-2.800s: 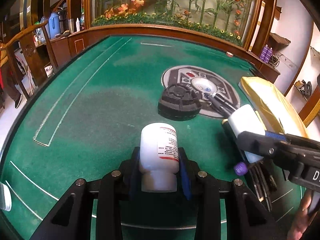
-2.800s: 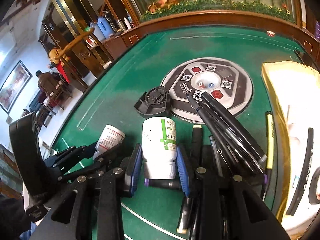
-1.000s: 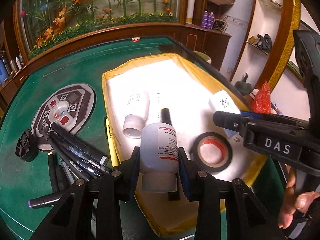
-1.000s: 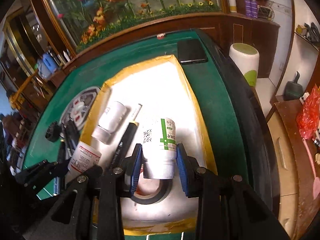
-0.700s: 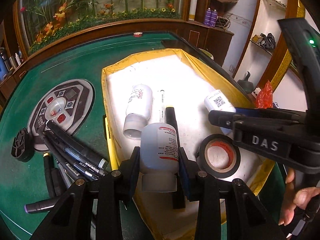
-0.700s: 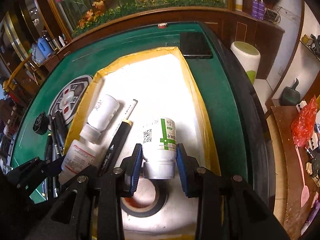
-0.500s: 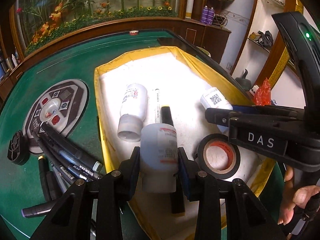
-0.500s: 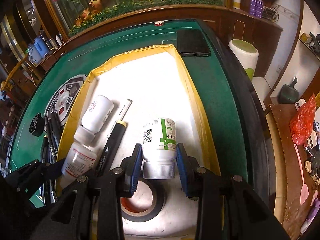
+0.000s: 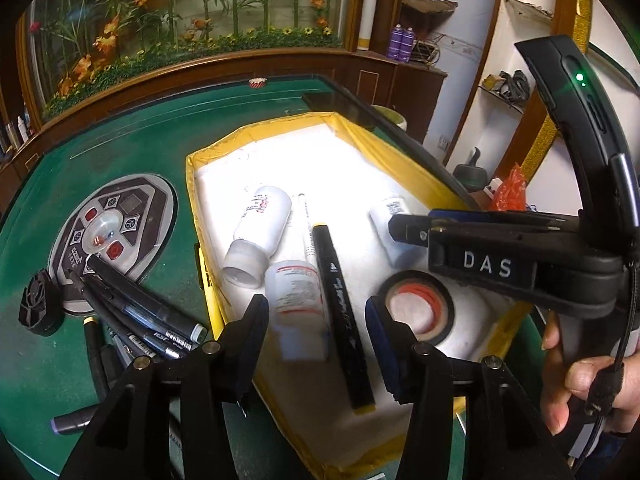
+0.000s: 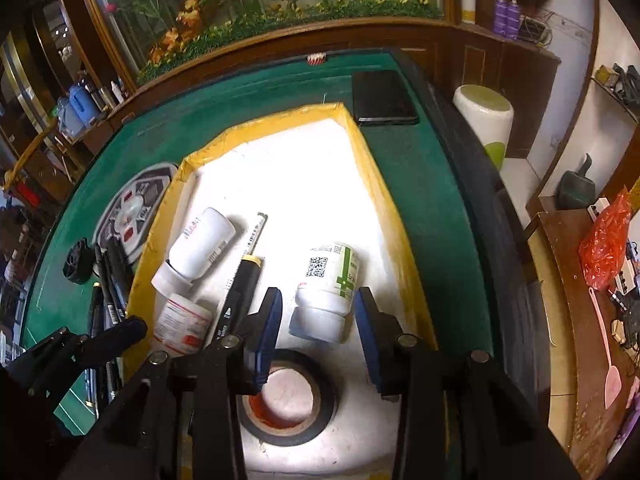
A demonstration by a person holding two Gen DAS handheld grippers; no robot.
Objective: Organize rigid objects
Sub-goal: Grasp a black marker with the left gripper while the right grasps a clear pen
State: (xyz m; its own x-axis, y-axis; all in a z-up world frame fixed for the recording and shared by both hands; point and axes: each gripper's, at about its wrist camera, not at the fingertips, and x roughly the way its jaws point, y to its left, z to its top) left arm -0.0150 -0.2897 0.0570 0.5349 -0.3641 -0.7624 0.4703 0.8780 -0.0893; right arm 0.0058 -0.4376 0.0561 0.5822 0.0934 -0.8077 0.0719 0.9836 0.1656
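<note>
— Yellow-rimmed tray [image 9: 208,292], white inside, on the green felt table [image 9: 132,152]: what am I looking at in it?

— I see two white bottles that lie loose between my pads. The red-labelled bottle [image 9: 298,300] sits between the fingers of the left hand-held gripper [image 9: 316,320], whose jaws are opening; neither pad touches it, so I count it released. It looks blurred in the left view. Just to its right lies a black marker with a yellow cap [image 9: 340,312].

— And the right side?

— The right hand-held gripper [image 10: 318,320] is opening too. The green-labelled bottle [image 10: 326,292] lies tilted between its pads with a gap on both sides, on the tray floor. Nearer to me, under that gripper, is a roll of black tape [image 10: 286,400].

— Anything else in the tray?

— A third white bottle [image 9: 258,236] lies on its side at the far left of the tray floor, cap toward me, beside a thin white pen [image 9: 306,224].

— Outside it?

— Left of the tray, a heap of dark pens and markers [image 9: 136,320] rests on the felt, partly over the round centre panel [image 9: 108,236] of the table. A black phone [image 10: 382,98] lies at the far corner.
</note>
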